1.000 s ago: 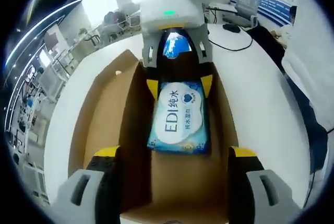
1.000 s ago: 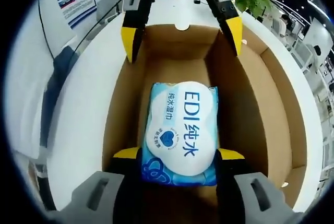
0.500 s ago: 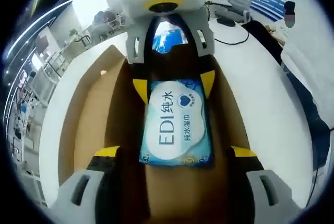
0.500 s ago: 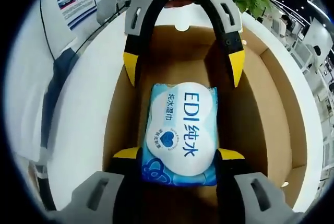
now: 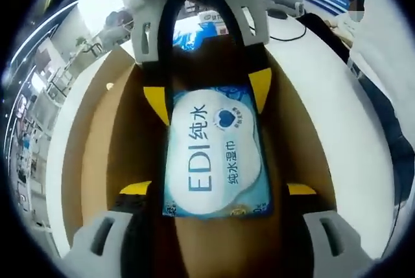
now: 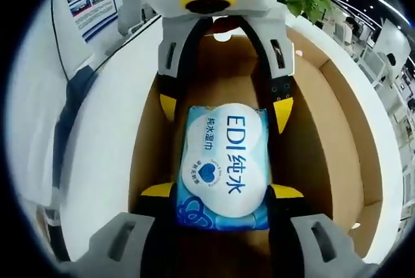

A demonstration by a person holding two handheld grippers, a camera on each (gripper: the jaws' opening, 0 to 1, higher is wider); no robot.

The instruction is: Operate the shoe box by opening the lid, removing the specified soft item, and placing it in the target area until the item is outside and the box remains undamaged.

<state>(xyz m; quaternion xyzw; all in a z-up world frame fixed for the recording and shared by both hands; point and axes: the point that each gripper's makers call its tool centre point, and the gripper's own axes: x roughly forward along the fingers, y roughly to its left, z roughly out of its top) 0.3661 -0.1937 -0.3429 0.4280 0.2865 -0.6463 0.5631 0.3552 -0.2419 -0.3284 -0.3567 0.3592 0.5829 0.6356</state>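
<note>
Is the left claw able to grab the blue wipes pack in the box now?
Probably yes. The box is open, with nothing over the wipes pack. The left claw already has one open jaw on each side of the pack's near end. The right claw clasps the other end.

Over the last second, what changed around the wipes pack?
The left gripper closed in along the open shoe box until its yellow-tipped fingers flank the far end of the wipes pack; its jaws are open, nothing newly gripped. The right gripper kept its jaws against the pack's near end, and the pack stayed in the box.
</note>
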